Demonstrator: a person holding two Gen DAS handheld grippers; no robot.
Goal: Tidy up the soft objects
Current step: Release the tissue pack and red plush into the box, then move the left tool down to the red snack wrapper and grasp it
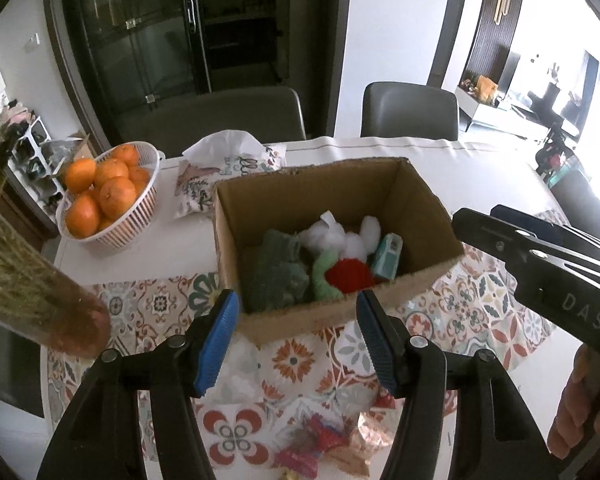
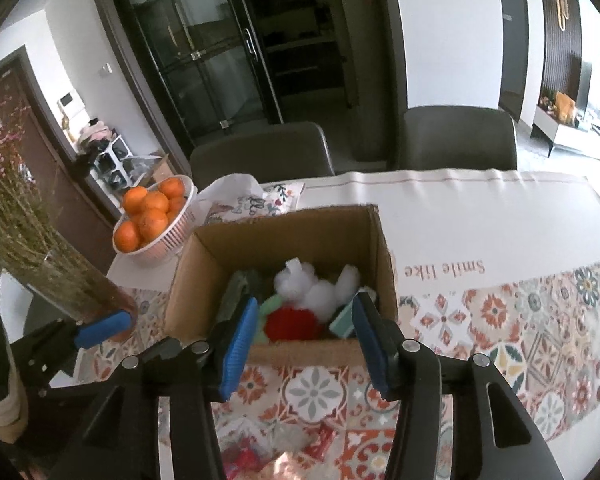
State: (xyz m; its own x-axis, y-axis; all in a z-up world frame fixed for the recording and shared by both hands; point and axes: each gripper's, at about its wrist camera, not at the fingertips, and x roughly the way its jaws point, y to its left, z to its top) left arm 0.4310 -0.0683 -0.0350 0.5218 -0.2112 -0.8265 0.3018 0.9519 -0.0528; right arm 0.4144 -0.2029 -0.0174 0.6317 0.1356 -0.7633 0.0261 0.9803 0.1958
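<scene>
**Leftover items lie under the tongs, box straight ahead**

Both sets of tongs are released and grasp nothing. The left gripper (image 1: 296, 336) and the right gripper (image 2: 302, 344) hover side by side over the near edge of the table (image 2: 460, 208), both aimed at the cardboard box (image 1: 332, 316), which sits mid-table on the patterned cloth (image 2: 520, 320).

The box already holds a dark green cloth (image 1: 276, 272), a white plush toy (image 1: 340, 240), a red and green soft piece (image 1: 340, 276) and a small teal packet (image 1: 388, 256) — packed along its near wall.

What seems left lies closer still: a crumpled red and pink bundle (image 1: 312, 444) at the table's near edge, just below and between the left fingers (image 1: 216, 344). In the right wrist view the same patch is blurred and cannot be made out.

So the relation that matters is down and back, not forward. By my reading the left gripper is nearer — the bundle sits almost under it, slightly to its right. The bundle's long axis appears to run across the jaws' opening, though it is too crumpled to be sure.

The bowl of oranges (image 1: 108, 196) and tissue pack (image 1: 228, 176) stand toward the far left corner, well apart.
</scene>
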